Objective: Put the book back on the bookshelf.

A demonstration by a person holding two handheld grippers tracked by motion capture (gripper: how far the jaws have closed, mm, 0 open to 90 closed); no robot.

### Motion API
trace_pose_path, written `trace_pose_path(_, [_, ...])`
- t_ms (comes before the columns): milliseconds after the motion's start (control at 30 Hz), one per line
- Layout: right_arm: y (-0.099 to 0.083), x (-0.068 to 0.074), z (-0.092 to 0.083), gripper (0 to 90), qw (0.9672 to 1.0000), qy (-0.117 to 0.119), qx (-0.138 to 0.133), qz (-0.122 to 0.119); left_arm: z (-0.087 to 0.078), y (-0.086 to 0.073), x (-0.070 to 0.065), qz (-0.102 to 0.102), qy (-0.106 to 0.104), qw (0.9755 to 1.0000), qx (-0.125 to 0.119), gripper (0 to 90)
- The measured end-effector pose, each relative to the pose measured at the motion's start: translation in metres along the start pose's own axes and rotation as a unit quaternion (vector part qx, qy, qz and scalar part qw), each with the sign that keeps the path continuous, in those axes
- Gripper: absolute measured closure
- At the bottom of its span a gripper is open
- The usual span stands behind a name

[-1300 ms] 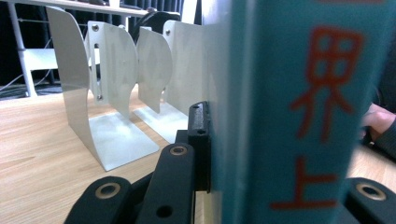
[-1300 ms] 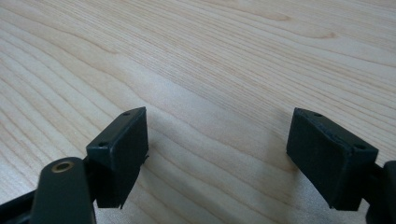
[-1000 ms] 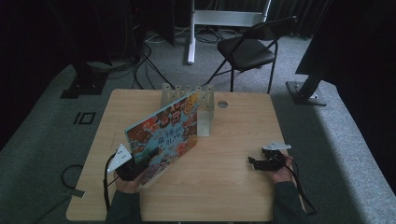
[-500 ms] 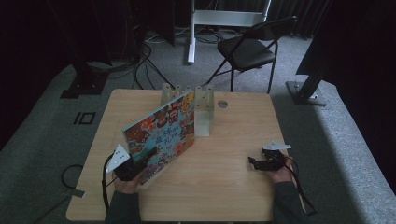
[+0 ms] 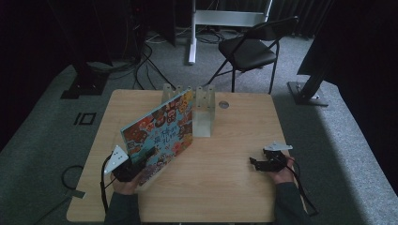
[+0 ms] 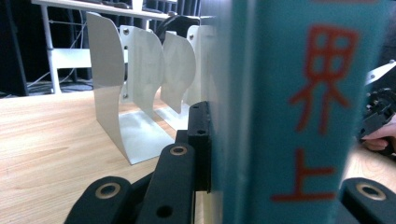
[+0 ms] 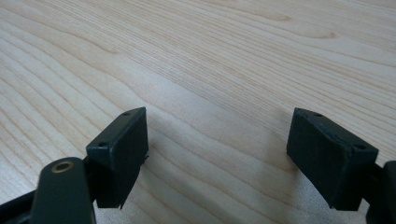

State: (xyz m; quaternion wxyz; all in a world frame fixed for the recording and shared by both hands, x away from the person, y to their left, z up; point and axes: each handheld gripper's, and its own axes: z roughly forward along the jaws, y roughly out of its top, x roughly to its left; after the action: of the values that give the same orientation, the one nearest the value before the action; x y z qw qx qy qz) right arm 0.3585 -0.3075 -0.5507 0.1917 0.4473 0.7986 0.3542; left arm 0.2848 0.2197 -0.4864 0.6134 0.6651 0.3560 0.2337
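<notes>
Left tool (image 5: 141, 161) is clamped on the near lower corner of the picture book (image 5: 162, 131); in the left gripper view the black jaws sit tight against both faces of the teal spine (image 6: 299, 116), so the grip is on the bound edge, the stiffest part.

The book stands on its long edge on the tabletop (image 5: 234, 187), tilted and running diagonally from the left tool up to the white metal bookend rack (image 5: 204, 110) at the far side. Its far end is at the rack dividers; whether it sits between two of them or only against one cannot be told from above. Judgement: holding the corner low lets the book be steered along the tabletop into a slot while its weight rests on the wood.

Right tool (image 5: 263, 164) rests on the tabletop well apart from the book, jaws spread wide with only bare wood between them (image 7: 215, 135). Judgement: it is parked clear, free to steady the book's loose end.
</notes>
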Motion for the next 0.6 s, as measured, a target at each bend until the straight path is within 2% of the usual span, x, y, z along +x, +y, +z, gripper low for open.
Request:
trace_pose_path(267, [0.0, 0.0, 0.0, 20.3, 1.0, 0.0, 0.0, 0.0, -0.0006, 0.0033, -0.0003, 0.002, 0.003, 1.0, -0.006, 81.1])
trace_pose_path(600, [0.0, -0.0001, 0.0, 20.2, 1.0, 0.0, 0.0, 0.0, -0.0055, 0.0052, 0.0026, 0.002, 0.025, 0.9996, -0.008, 81.1])
